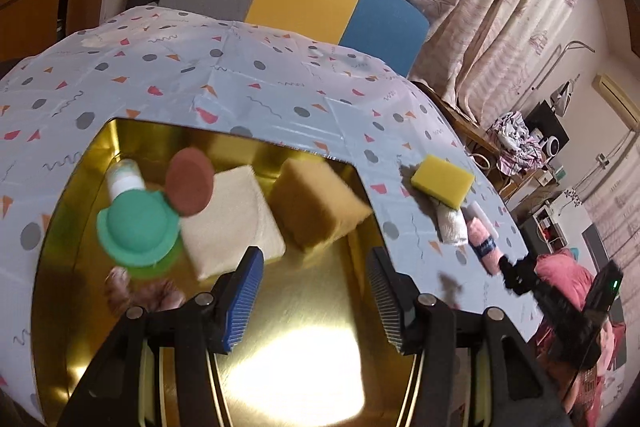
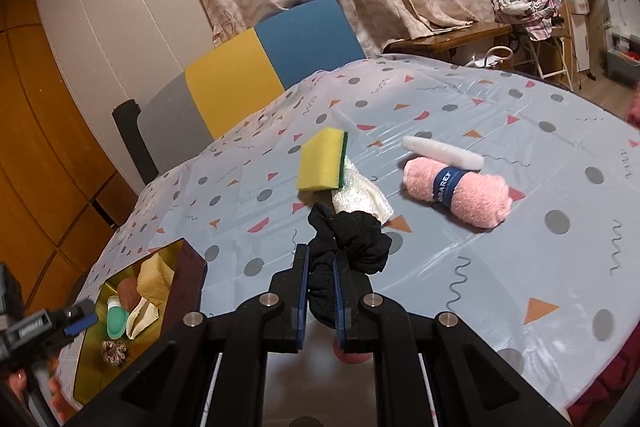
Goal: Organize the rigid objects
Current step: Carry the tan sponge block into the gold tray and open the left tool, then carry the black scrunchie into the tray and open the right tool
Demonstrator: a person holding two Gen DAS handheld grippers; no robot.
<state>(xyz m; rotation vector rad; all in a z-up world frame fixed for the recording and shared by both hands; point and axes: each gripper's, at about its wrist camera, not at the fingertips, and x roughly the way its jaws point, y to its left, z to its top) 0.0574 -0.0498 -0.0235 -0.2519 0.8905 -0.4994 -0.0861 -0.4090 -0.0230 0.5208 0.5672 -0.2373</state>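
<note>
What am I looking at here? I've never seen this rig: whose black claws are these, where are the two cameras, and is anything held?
No robot: a person holds one pair of tongs in each hand, with a fisheye camera on each looking along its fingers. The left view shows the left tongs open and empty over a gold tray holding a green bottle, a brown disc, a beige cloth and a tan sponge. The right view shows the right tongs shut on a black cloth. On the table lie a yellow sponge, a white cloth, a pink towel and a white tube.
</note>
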